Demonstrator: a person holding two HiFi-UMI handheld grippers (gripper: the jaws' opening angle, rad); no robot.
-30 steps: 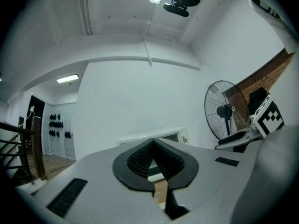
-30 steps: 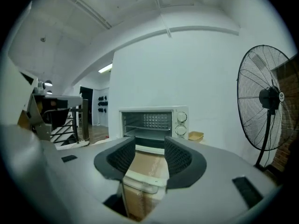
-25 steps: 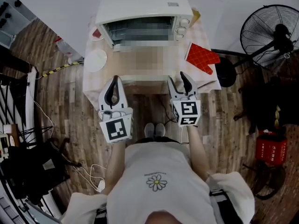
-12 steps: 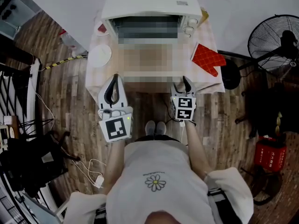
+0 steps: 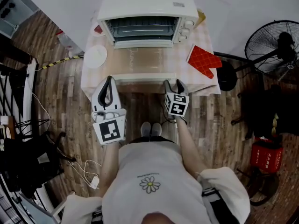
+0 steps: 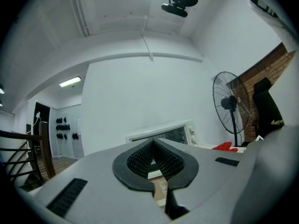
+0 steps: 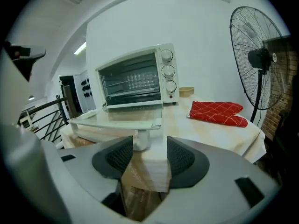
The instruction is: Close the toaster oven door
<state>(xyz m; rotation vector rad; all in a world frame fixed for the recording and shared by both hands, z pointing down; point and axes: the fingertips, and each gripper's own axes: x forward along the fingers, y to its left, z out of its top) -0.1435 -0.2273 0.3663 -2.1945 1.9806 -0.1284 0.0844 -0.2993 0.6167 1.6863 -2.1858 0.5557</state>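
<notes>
The white toaster oven (image 5: 145, 13) stands at the back of the table, its glass door (image 5: 145, 60) folded down flat toward me. In the right gripper view the oven (image 7: 135, 80) and its lowered door (image 7: 117, 118) lie just ahead. My right gripper (image 5: 173, 83) hangs at the table's front edge, below the door's right corner. Its jaws (image 7: 149, 148) are open, having just widened, and nothing is between them. My left gripper (image 5: 109, 79) is level near the door's left corner, its tips (image 6: 152, 143) shut together on nothing.
A red oven mitt (image 5: 203, 59) lies right of the door and a white plate (image 5: 96, 56) left of it. A standing fan (image 5: 275, 45) is on the floor at the right. The checked tablecloth (image 5: 91, 85) hangs over the table edge.
The right gripper has sunk and tipped downward, ending at the table's front edge. The left gripper has stayed about where it was.
</notes>
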